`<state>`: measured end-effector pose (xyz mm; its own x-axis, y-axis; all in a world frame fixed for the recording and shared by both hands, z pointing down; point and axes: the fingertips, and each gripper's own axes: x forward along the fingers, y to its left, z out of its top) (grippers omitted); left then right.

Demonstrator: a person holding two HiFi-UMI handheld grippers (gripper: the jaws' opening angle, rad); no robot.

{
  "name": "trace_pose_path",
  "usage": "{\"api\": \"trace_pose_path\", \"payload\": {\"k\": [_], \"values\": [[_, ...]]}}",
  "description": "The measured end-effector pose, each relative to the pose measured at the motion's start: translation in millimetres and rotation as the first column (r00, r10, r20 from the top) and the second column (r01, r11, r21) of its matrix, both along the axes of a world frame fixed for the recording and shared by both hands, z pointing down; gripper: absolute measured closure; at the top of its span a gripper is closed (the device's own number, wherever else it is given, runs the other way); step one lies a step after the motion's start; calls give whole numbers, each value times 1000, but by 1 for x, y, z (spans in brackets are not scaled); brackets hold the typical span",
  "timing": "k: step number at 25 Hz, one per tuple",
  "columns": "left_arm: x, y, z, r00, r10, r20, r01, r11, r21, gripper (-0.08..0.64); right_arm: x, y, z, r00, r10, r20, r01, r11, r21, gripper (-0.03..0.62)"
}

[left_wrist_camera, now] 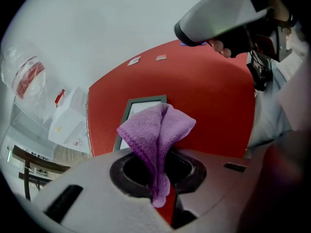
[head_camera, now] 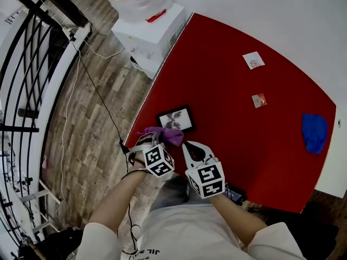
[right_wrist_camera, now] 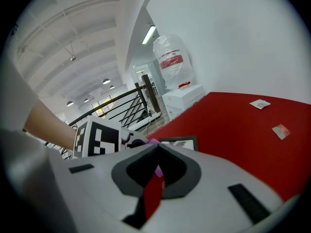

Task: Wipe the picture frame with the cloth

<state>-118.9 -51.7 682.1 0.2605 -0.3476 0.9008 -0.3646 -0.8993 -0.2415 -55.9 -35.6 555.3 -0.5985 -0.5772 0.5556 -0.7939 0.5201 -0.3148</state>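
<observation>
Approach step: left gripper (head_camera: 156, 140) is clamped on the purple cloth (head_camera: 168, 135) just short of the frame (head_camera: 176, 118), which lies flat near the tabletop (head_camera: 244, 140) edge, while right gripper (head_camera: 194, 147) is closed and empty; the next move likely calls for lowering the cloth onto the frame and rubbing.

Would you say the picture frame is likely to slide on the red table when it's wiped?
Probably: the picture frame lies flat and unheld on the smooth-looking red table, so it may slide. It sits near the edge, so a hard push might send it off.
</observation>
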Motion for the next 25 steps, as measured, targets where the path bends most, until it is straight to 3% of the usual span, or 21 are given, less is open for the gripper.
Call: {"api": "trace_pose_path", "payload": {"k": [6, 13, 17, 25], "values": [[-11, -49, -13, 999, -46, 7, 46, 998, 35, 497, 0, 5, 1, 1000, 0, 4, 0, 1000, -5, 588], [-8, -107, -20, 998, -30, 58, 27, 998, 49, 497, 11, 7, 10, 1000, 28, 1, -28, 999, -33, 588], [4, -95, -10, 998, -12, 62, 12, 1000, 6, 497, 15, 0, 9, 999, 49, 8, -49, 998, -29, 588], [23, -16, 2, 997, 32, 70, -28, 998, -58, 497, 22, -6, 11, 997, 70, 22, -69, 997, -31, 588]]}}
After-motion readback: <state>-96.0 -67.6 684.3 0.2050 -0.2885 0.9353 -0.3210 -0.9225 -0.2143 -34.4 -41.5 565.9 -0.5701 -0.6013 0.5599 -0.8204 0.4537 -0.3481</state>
